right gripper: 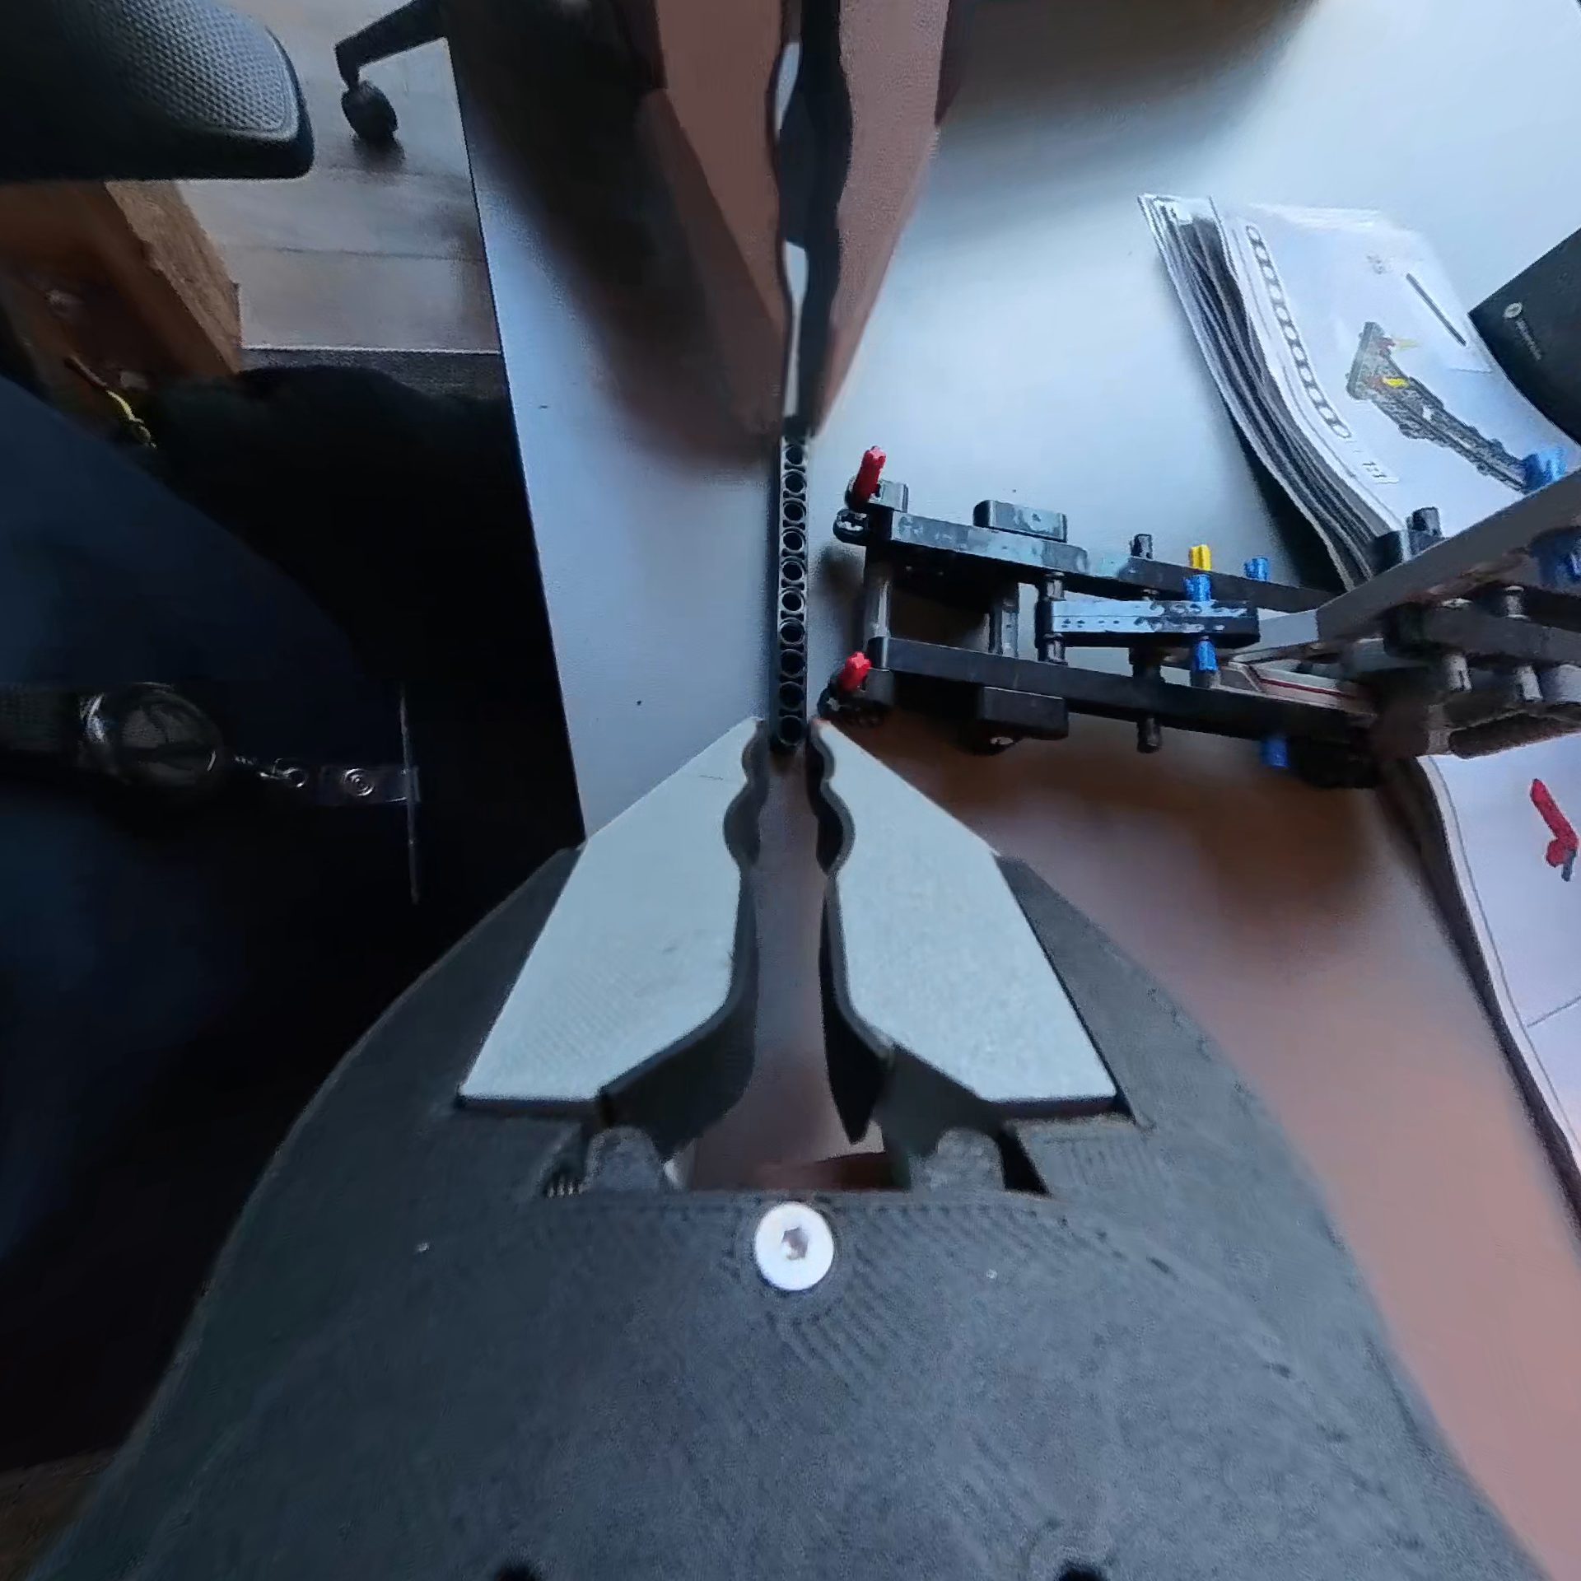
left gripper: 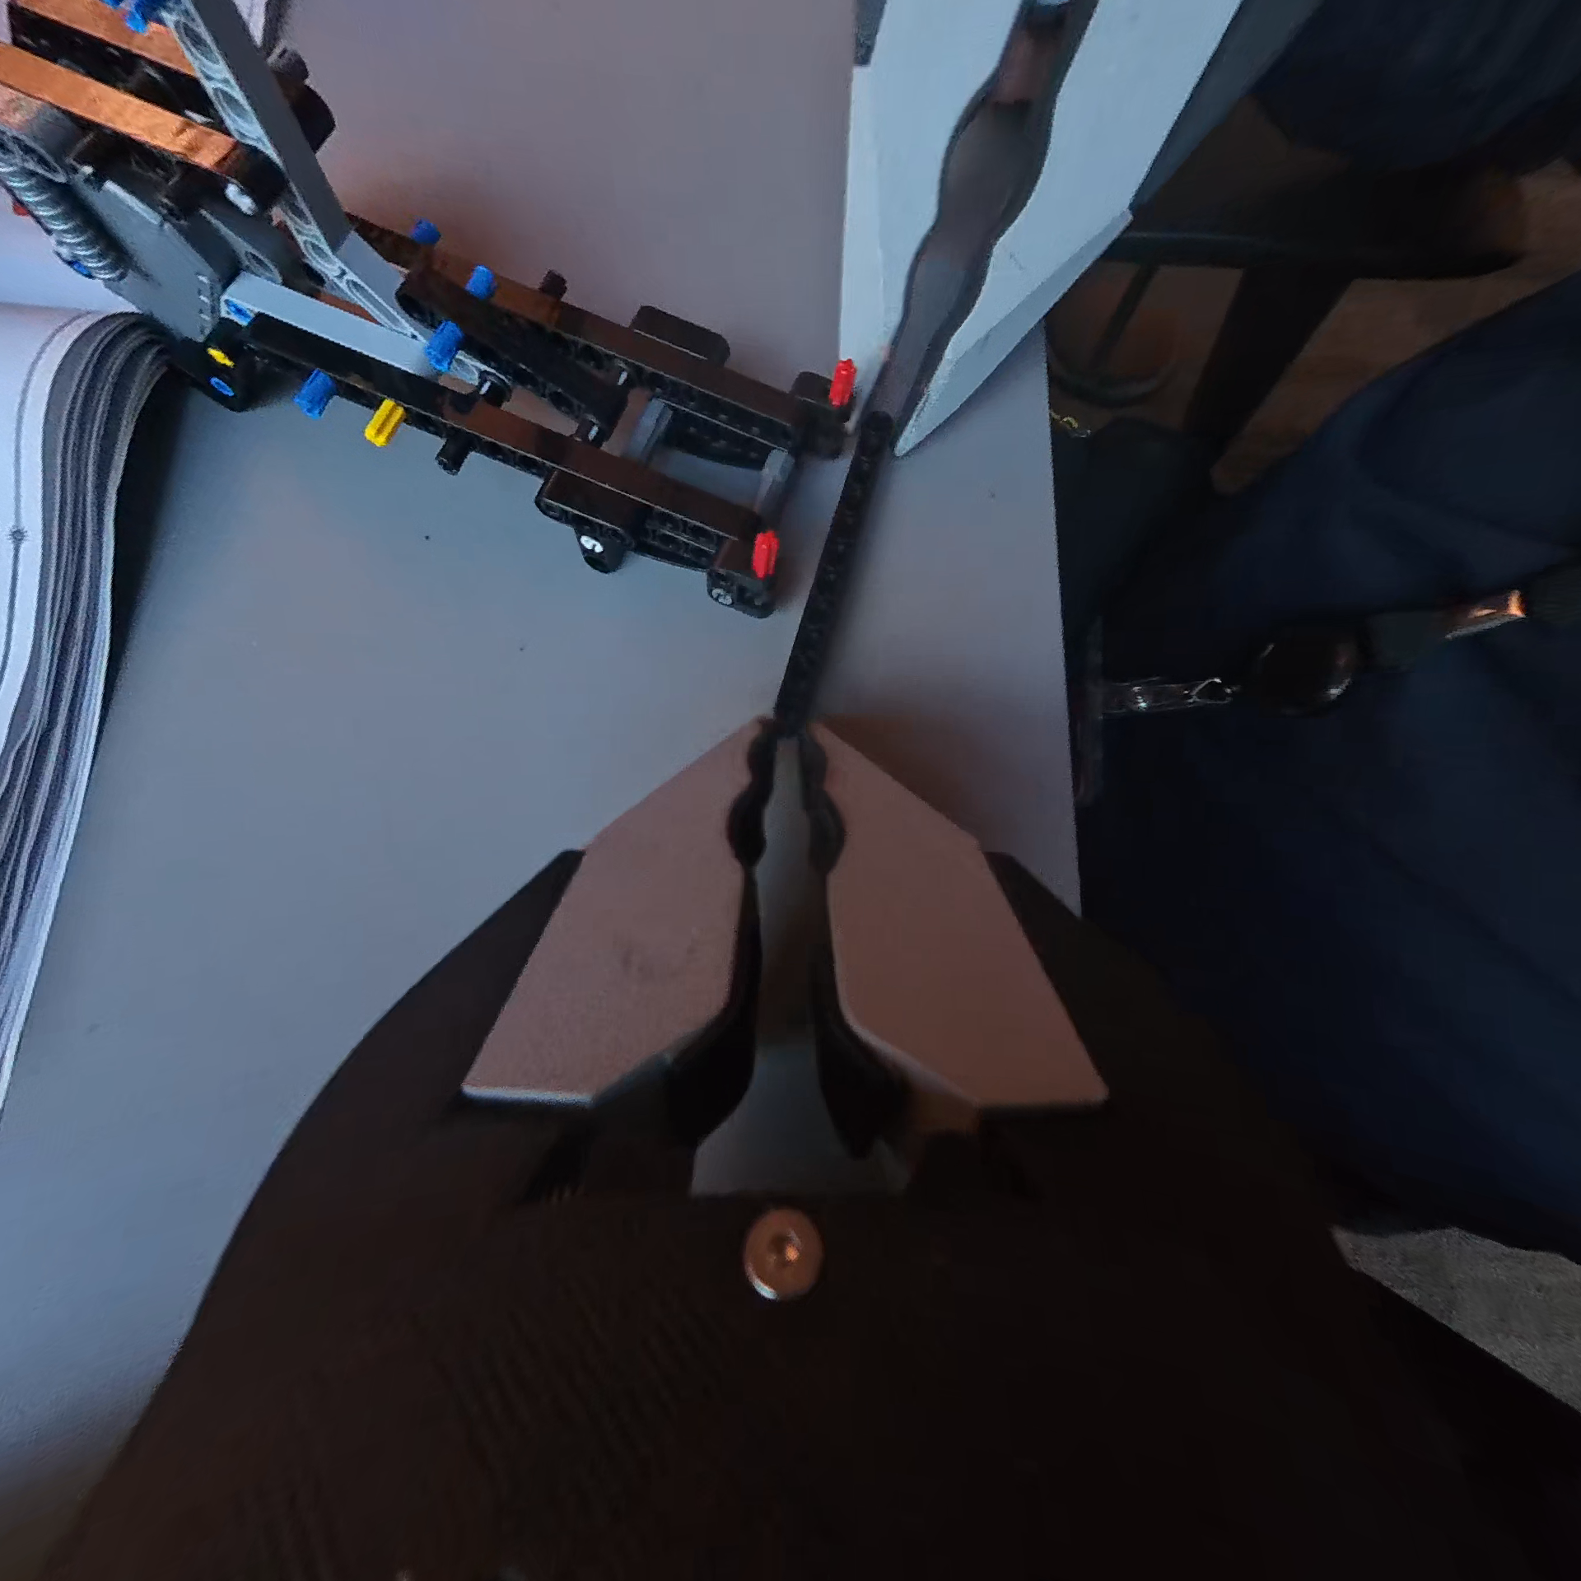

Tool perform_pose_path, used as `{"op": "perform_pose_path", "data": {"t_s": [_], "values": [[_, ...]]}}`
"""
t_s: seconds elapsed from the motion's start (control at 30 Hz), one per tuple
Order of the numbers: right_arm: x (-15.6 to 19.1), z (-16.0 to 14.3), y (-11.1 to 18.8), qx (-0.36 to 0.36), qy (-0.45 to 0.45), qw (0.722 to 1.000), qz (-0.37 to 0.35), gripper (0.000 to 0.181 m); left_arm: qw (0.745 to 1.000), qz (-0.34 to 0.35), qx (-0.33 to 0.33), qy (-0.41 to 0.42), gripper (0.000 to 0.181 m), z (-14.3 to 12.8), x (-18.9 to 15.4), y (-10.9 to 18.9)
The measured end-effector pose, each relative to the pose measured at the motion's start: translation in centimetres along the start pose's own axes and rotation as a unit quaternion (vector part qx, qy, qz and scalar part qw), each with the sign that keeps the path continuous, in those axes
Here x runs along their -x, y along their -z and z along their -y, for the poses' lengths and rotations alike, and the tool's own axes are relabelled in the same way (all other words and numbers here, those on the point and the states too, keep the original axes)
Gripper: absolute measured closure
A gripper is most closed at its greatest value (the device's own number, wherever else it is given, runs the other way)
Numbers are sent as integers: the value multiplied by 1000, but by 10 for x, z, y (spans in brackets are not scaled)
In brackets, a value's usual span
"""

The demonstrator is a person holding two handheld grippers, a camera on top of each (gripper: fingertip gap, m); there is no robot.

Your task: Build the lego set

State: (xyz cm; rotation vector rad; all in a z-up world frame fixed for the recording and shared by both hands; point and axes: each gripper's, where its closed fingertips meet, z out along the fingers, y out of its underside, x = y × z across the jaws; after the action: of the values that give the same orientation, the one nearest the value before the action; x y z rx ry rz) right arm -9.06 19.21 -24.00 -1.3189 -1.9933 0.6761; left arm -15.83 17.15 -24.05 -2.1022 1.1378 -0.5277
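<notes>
A long black beam with holes (left gripper: 834,565) is held between both grippers, one at each end. My left gripper (left gripper: 787,731) is shut on its near end in the left wrist view; my right gripper (right gripper: 787,740) is shut on the other end, and the beam shows in that view too (right gripper: 793,590). Each gripper appears at the top of the other's view. The black and grey lego frame (left gripper: 599,428) lies on the table beside the beam, its two red pins (left gripper: 764,550) facing it. It also shows in the right wrist view (right gripper: 1069,616).
An instruction booklet (right gripper: 1300,359) lies open behind the frame, with its page edges at the left in the left wrist view (left gripper: 60,530). The grey table's edge (left gripper: 1061,599) runs close to the beam. A person's dark clothing (left gripper: 1326,770) and a chair (right gripper: 145,85) lie beyond it.
</notes>
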Motion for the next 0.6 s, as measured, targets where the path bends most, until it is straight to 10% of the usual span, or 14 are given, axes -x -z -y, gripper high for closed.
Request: {"op": "perform_pose_path", "data": {"t_s": [0.03, 0.6], "values": [[-1, 0, 0, 0, 2, 1000, -4, 176, 1000, -3, 0, -1, 181, 1, -1, -1], [-2, -1, 7, -7, 2, 1000, -26, 177, 1000, 10, -11, -20, 181, 8, -1, -3]]}}
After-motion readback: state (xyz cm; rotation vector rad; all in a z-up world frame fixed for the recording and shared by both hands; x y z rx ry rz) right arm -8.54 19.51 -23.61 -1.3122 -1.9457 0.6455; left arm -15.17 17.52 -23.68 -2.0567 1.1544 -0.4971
